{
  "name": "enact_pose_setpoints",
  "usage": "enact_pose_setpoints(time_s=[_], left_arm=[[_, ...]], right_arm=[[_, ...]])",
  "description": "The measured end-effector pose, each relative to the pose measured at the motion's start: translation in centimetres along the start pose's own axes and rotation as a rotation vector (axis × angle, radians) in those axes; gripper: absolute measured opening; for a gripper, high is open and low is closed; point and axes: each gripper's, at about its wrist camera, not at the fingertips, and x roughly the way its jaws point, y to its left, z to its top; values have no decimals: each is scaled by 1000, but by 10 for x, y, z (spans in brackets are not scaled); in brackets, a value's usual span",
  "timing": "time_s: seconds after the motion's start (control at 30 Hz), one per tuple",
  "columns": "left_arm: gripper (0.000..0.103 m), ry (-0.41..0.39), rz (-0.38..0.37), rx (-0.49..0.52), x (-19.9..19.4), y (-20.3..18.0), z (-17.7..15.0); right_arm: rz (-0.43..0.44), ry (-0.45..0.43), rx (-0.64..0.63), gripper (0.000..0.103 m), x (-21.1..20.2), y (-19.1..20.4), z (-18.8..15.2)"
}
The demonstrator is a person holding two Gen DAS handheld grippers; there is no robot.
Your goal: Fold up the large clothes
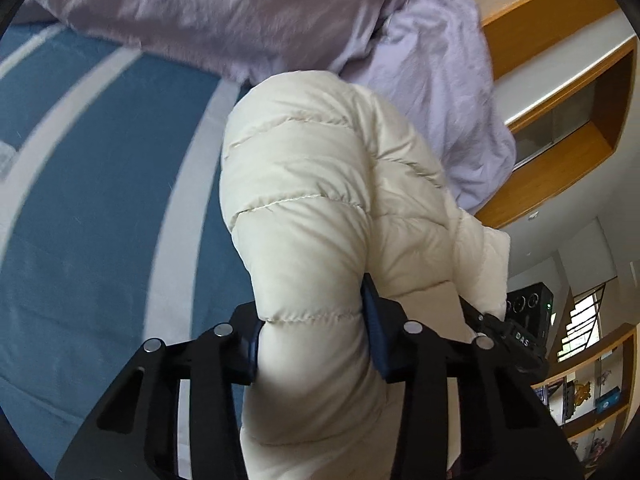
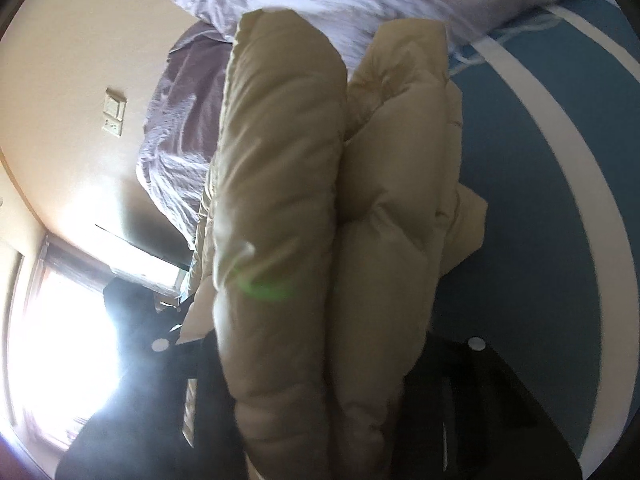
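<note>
Puffer jacket (image 1: 320,208) — cream, quilted, thickly padded — is lifted off the bed and held at two places by the two grippers. In the left wrist view the left gripper (image 1: 316,344) is clamped on a rolled, sausage-like section of the jacket: its blue pads (image 1: 376,332) press into the padding from both sides, and the fabric bulges above and below the pinch. Beyond that grip the jacket rises up and curves away toward the lilac pillow (image 1: 448,92) and the mauve duvet (image 1: 240,8) at the head of the bed. Below and to the left lies the blue bedspread (image 1: 80,200) with its broad pale stripes.

In the right wrist view the same jacket (image 2: 280,208) fills the middle, bunched in two thick folds side by side, shadowed against a bright window (image 2: 60,340). The right gripper (image 2: 320,364) is mostly hidden behind the folds; its dark frame shows on both sides, and it appears to be closed on the padding, though the pads themselves cannot be seen. Part of the left gripper's neighbour shows at the right edge of the left view, beside a hanging jacket corner — a wooden shelf unit (image 1: 560,92) stands on the wall behind.
</note>
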Motion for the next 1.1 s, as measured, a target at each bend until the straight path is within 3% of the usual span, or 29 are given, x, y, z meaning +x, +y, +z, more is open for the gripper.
enact_pose_setpoints(time_s=[0.2, 0.4, 0.47, 0.53, 0.63, 0.73, 0.87, 1.1], left_arm=[[42, -97, 40, 15, -34, 9, 23], [42, -170, 143, 42, -49, 26, 44], [42, -188, 211, 51, -45, 33, 49], [42, -196, 274, 47, -42, 43, 50], [44, -226, 304, 44, -46, 50, 48], [52, -250, 360, 81, -52, 46, 47], [70, -290, 436, 163, -58, 31, 46], [88, -314, 468, 276, -48, -4, 40]], right_arm=[[33, 0, -100, 33, 32, 40, 25], [-4, 25, -169, 34, 75, 53, 43], [-48, 27, -187, 36, 88, 56, 43], [-125, 27, -203, 47, 100, 60, 43], [-174, -7, -206, 58, 96, 58, 39], [-251, -73, -192, 68, 75, 51, 36], [-335, -176, -201, 71, 47, 53, 38], [-409, -264, -381, 72, 43, 107, 29]])
